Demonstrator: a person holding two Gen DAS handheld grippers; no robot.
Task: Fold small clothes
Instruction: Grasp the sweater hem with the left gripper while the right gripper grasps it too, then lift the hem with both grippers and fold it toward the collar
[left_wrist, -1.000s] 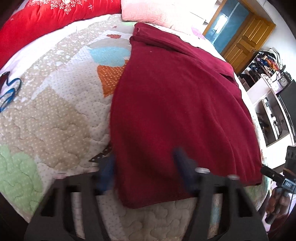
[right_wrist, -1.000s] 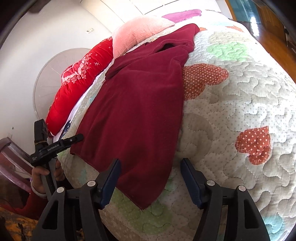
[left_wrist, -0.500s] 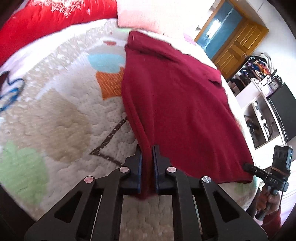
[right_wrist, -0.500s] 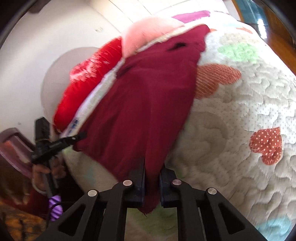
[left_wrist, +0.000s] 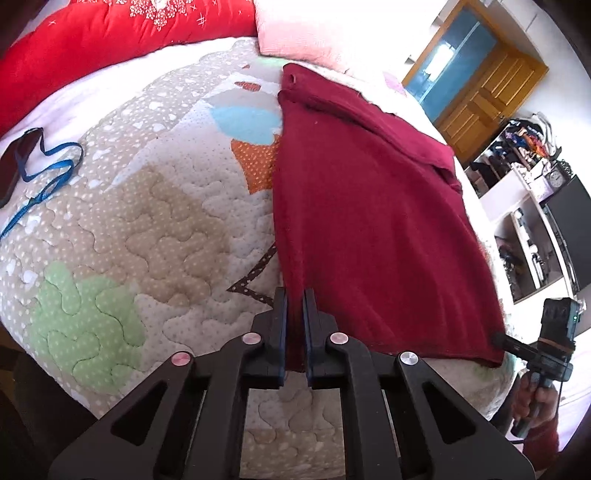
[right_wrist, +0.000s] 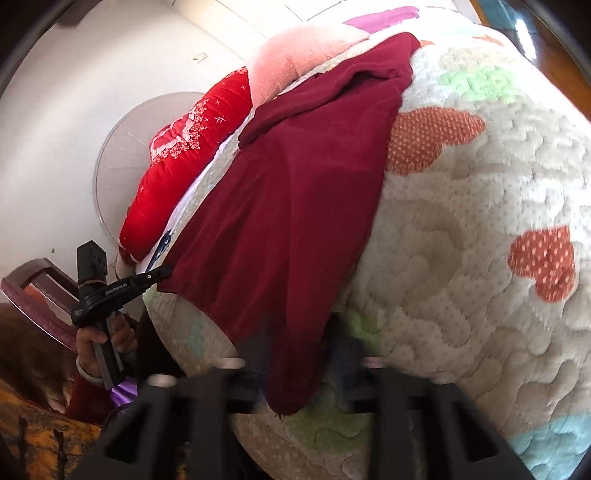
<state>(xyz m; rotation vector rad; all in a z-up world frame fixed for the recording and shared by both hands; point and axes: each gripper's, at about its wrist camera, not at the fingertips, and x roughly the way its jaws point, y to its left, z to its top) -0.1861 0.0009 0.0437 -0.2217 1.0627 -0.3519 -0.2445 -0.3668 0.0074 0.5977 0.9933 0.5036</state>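
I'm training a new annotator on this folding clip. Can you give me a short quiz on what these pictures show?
1. True or false: the left gripper is shut on the near edge of the dark red garment.
2. Multiple choice: in the left wrist view, what lies at the far left of the quilt? A) a blue strap B) a book C) a cup
3. Short answer: which lies nearer the garment's far end, the pink pillow or the red pillow?

Key: 1 true; 2 A; 3 the pink pillow.
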